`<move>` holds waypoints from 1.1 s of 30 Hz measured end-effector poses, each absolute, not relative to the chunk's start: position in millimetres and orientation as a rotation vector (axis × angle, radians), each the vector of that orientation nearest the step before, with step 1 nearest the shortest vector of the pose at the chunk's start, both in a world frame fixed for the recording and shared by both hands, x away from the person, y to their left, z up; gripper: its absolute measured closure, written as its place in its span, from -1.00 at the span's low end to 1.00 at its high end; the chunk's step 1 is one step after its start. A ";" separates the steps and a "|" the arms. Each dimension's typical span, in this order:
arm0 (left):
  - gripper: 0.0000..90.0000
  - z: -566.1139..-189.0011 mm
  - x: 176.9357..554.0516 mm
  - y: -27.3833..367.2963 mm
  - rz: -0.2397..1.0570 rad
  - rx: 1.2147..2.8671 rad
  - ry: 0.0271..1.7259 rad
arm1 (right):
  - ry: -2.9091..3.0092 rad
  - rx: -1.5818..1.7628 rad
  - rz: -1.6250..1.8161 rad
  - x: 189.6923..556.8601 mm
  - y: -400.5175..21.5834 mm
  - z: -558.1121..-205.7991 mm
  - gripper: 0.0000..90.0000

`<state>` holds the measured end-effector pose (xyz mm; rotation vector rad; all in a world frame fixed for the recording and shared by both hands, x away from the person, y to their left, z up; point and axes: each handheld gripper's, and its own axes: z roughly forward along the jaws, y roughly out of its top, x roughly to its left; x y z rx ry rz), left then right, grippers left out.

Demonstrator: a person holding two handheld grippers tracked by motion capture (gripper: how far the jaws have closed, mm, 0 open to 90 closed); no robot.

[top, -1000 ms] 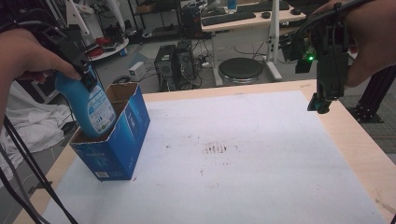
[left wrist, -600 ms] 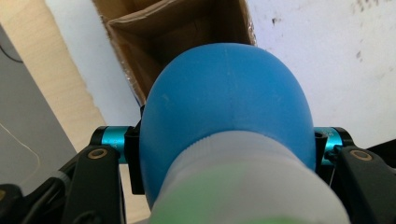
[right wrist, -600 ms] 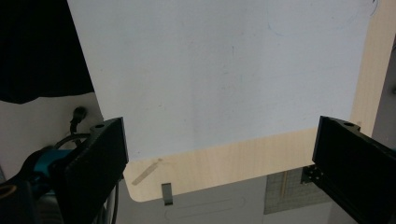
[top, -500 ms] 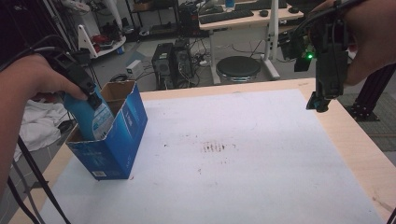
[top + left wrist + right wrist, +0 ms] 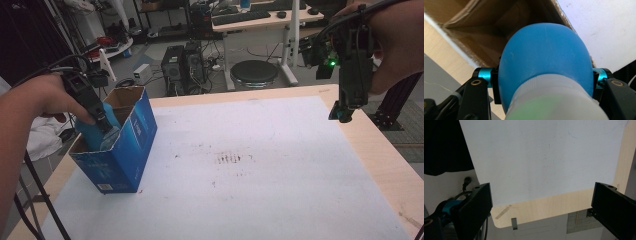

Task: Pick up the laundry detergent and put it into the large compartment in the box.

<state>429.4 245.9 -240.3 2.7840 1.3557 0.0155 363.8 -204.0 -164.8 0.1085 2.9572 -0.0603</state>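
One bottle [image 5: 544,65], smooth, rounded plastic, likely slippery, is clamped near its neck by the left tool [image 5: 102,125] inside the box [image 5: 127,150]; the right tool [image 5: 541,210] hangs open, empty.

A light wooden table [image 5: 380,150] carries a white sheet [image 5: 260,170] that covers most of its top, leaving bare wood strips along the right and far edges. The sheet bears a cluster of dark smudges [image 5: 232,159] near its centre. At the far left, an open blue cardboard box [image 5: 125,150] stands upright on the sheet, its flaps raised. In the right gripper view, the sheet [image 5: 544,157] ends at a bare wooden margin with a rounded table corner [image 5: 499,223].
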 end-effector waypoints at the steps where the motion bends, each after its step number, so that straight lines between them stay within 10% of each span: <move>1: -0.13 -241.9 429.9 245.9 0.007 2.814 1.316 | 2.956 0.111 -0.063 363.6 -203.2 -164.9 -0.95; 33: -0.14 -285.6 435.1 243.3 0.010 2.969 1.053 | 2.964 0.119 -0.051 364.3 -202.5 -168.3 -0.95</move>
